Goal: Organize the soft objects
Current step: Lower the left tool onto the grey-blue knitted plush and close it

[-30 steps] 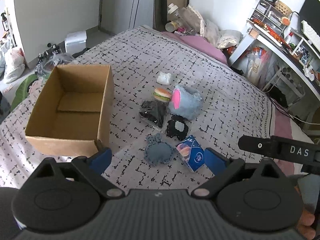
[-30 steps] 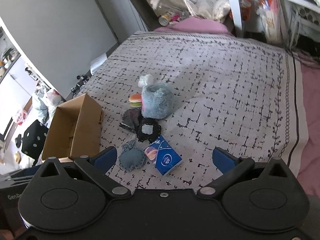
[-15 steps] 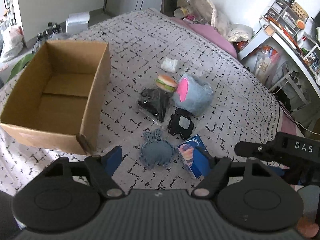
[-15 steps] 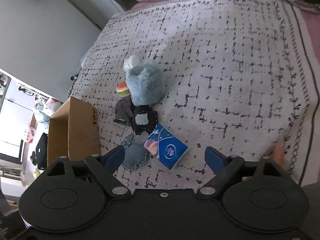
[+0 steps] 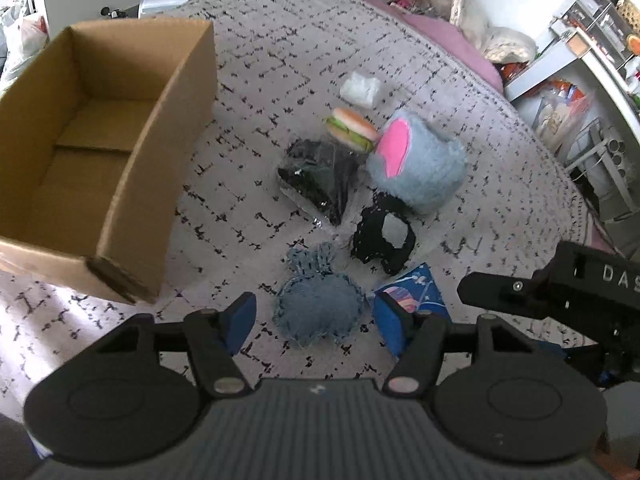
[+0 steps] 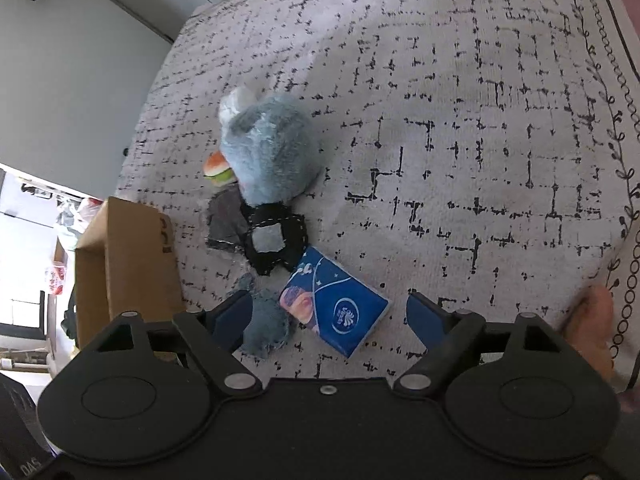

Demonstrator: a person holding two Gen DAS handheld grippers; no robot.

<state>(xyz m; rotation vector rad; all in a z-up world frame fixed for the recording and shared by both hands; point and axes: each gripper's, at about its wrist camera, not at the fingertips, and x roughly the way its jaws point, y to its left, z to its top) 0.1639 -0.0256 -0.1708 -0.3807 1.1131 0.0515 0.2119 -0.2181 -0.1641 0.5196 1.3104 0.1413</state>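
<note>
Left wrist view: left gripper [image 5: 318, 320] wide open, denim pouch [image 5: 319, 309] between fingers — right gripper [image 6: 330, 314] wide too, tissue pack [image 6: 335, 301] between.

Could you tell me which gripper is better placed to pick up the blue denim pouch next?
Left: the left gripper is open with the denim pouch between its fingers, beside the cardboard box.

Grey-blue plush [image 5: 420, 168] with pink patch; white bedspread [image 6: 460, 120] black-patterned.

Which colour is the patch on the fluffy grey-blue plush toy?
Bright pink, on the fluffy plush toy; it shows best in the left wrist view.
</note>
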